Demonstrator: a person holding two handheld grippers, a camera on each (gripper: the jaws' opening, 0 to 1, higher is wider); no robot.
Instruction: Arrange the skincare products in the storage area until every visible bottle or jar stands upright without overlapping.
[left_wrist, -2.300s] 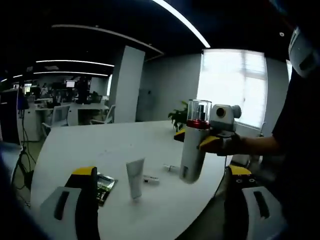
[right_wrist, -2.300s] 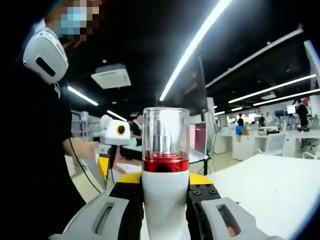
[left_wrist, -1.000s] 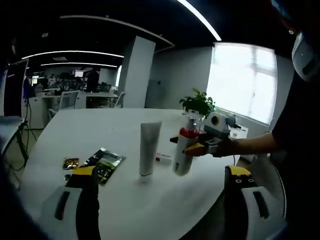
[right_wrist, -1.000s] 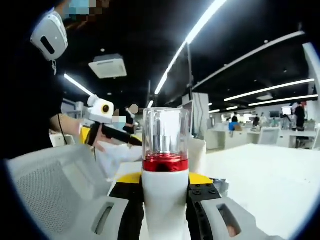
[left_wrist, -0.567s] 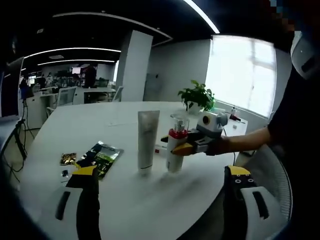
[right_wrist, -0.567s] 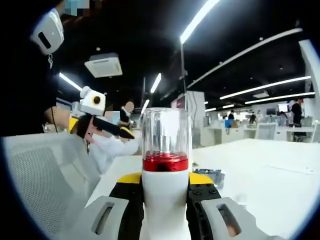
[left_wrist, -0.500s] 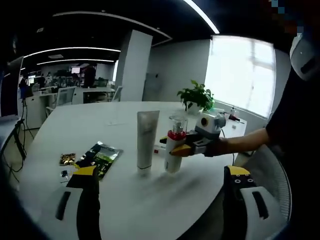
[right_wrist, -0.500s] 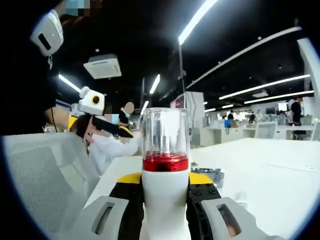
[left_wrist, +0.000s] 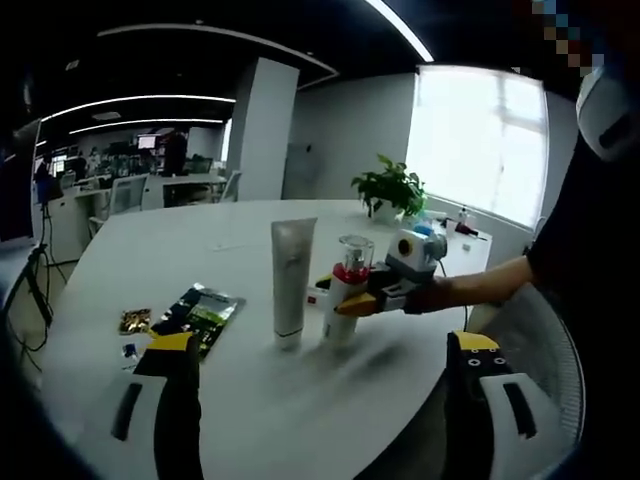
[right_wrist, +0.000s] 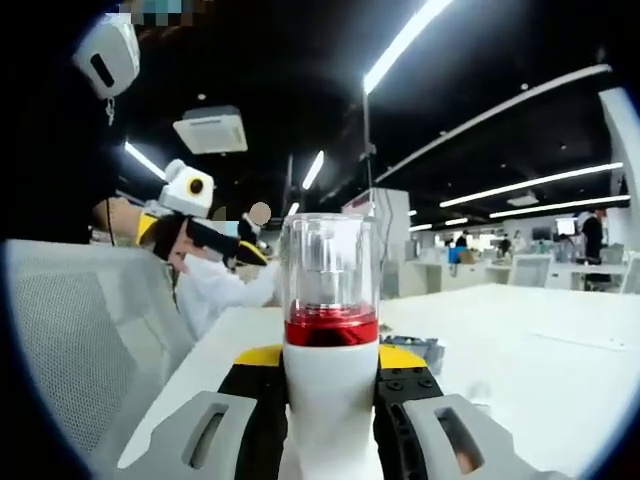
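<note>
White bottle (left_wrist: 340, 300) is clamped upright by the right gripper (right_wrist: 330, 400) at frame centre, beside the tube (left_wrist: 290, 280), for standing on the surface (left_wrist: 300, 390); the left gripper (left_wrist: 320, 400) is held spread, empty.

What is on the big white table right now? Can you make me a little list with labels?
table: white, round-edged
pump bottle: white with a red band and clear cap, upright, at the table surface
right gripper: shut on the pump bottle
tube: pale, standing on its cap, just beside the pump bottle, apart from it
sachets: dark green packet and a small gold one, lying flat
potted plant: at the far edge
left gripper: open, holding nothing
</note>
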